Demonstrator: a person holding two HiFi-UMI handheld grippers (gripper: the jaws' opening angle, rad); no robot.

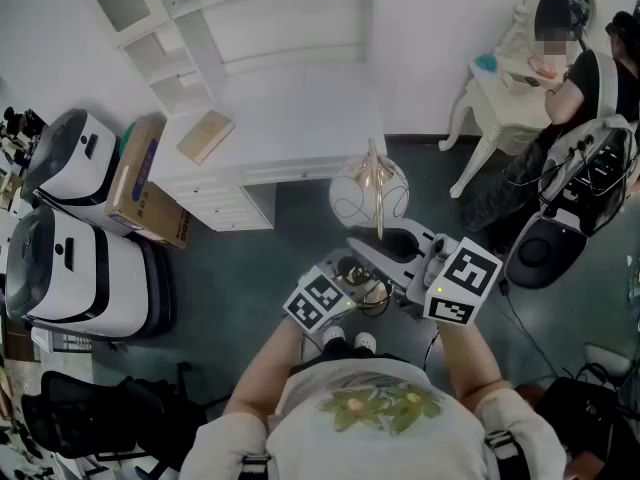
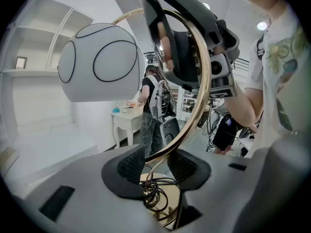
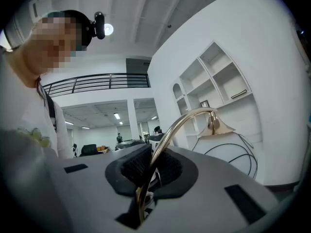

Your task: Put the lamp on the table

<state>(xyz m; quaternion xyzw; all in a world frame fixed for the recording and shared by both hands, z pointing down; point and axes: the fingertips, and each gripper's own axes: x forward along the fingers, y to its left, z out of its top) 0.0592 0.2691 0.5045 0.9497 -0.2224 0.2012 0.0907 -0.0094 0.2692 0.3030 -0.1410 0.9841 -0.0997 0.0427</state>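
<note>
Head view: the lamp [image 1: 369, 194] hangs over the floor [image 1: 240, 278], just short of the white counter [image 1: 290, 128], ahead of the left gripper [image 1: 352, 268] and right gripper [image 1: 398, 240]. Its base is hard to make out.

Left gripper view: the jaws clamp the gold stem [image 2: 197, 106] above a coiled cord [image 2: 155, 198].

Right gripper view: the jaws pinch that stem tight.
</note>
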